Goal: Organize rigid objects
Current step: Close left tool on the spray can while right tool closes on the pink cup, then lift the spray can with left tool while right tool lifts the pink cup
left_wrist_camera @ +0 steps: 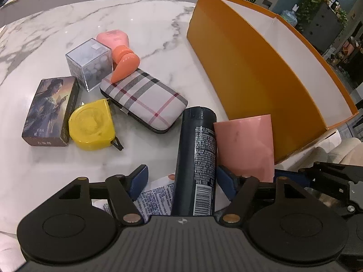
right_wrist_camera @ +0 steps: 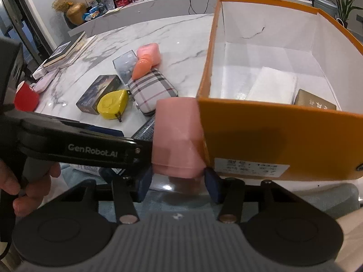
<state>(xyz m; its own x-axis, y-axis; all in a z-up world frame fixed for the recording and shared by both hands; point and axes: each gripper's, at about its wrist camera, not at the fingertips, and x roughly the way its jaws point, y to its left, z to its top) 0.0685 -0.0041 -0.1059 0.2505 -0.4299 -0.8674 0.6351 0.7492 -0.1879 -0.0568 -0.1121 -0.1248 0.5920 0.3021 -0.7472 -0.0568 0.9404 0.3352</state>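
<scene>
Nearest the left camera, a dark cylindrical spray can with a barcode label (left_wrist_camera: 197, 158) lies lengthwise between the blue-padded fingers of the left tool (left_wrist_camera: 181, 179). Those fingers stand spread, and whether either pad touches the can cannot be told. A printed white packet (left_wrist_camera: 156, 199) lies under it on the white marble table (left_wrist_camera: 140, 22).

On the right, the right tool (right_wrist_camera: 178, 182) pinches a smooth pink rectangular block (right_wrist_camera: 177, 136) at its lower end, one blue pad against each side. The block stands upright, close against the outer wall of a tall orange cardboard box with a white inside (right_wrist_camera: 272, 136), probably so it can be lifted over the rim and dropped in. Inside the box already lie a white flat packet (right_wrist_camera: 272, 88) and a gold-brown box (right_wrist_camera: 315, 100), which suggests the box is the collecting place.

Further back on the table, waiting in a loose cluster, are a plaid hard case (left_wrist_camera: 145, 102), a yellow tape measure (left_wrist_camera: 91, 124), an illustrated card box (left_wrist_camera: 51, 113), a clear plastic cube (left_wrist_camera: 89, 63), an orange cone-shaped piece (left_wrist_camera: 124, 64) resting on the plaid case, and a pink rounded container (left_wrist_camera: 113, 37).
</scene>
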